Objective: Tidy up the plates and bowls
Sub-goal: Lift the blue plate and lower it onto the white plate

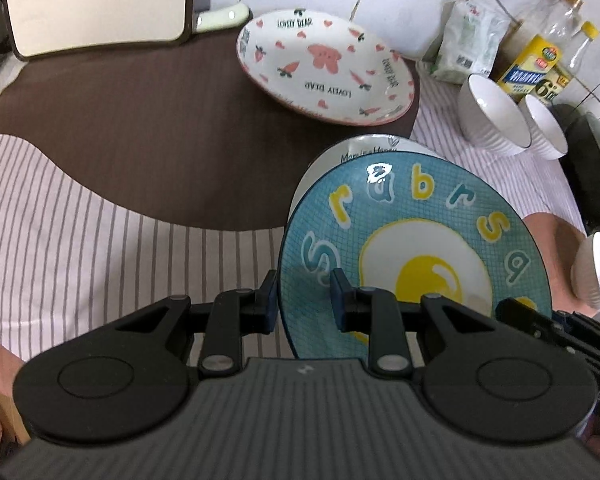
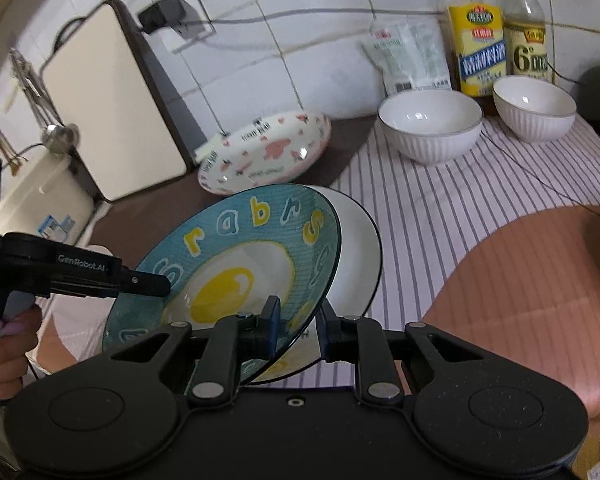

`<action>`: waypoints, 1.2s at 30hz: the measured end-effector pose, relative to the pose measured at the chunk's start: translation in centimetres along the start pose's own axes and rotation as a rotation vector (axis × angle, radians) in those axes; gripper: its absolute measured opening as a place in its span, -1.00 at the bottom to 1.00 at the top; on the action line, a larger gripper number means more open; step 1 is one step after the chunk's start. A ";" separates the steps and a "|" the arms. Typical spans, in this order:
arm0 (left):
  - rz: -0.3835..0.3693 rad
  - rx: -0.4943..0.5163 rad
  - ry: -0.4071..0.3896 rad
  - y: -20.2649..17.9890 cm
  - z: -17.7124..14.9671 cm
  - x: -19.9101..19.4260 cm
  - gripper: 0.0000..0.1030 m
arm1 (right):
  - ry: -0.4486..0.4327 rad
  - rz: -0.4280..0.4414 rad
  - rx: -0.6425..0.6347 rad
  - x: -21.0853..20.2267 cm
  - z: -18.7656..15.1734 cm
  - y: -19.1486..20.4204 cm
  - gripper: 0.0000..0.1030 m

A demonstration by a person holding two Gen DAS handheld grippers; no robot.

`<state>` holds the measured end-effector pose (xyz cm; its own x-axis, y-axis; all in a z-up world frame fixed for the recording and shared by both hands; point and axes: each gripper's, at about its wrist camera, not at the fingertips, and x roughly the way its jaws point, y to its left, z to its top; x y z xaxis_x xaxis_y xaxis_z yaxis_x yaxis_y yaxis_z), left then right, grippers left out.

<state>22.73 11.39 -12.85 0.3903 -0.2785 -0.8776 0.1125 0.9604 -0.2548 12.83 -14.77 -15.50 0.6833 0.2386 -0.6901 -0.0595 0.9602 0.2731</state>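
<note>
Counter covered by a striped white cloth with brown and pink patches. Resting directly on it: a pink-patterned white ceramic plate, two ribbed white ceramic bowls side by side, a white packet, and two yellow-labelled bottles against the tiled wall.

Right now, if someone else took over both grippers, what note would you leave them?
Left gripper: shut on the near rim of the blue egg plate.
Right gripper: shut on the same plate's opposite rim; it is held tilted between the two.
A white plate sits directly beneath it; whether they touch is unclear.
The pink bear plate lies apart on the brown cloth.
Two white ribbed bowls stand unstacked by the bottles, a third separately.
Done: blue plate gripped.
Left: set it down, gather plates, nest bowls.
</note>
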 end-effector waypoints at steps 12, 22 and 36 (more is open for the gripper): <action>0.023 0.007 0.043 -0.2 0.4 1.6 -0.53 | 0.046 -0.051 0.018 1.5 0.8 -0.3 -0.54; 0.054 0.043 0.023 -1.0 0.1 1.9 -0.59 | 0.043 -0.124 -0.111 2.3 1.7 0.3 -0.51; 0.086 0.020 -0.003 -1.0 0.3 2.4 -0.65 | 0.000 -0.229 -0.338 3.8 1.1 1.7 -0.32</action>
<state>23.82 9.78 -14.54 0.4017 -0.1953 -0.8947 0.0965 0.9806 -0.1707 16.17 -12.38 -16.91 0.7068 0.0131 -0.7072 -0.1413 0.9823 -0.1230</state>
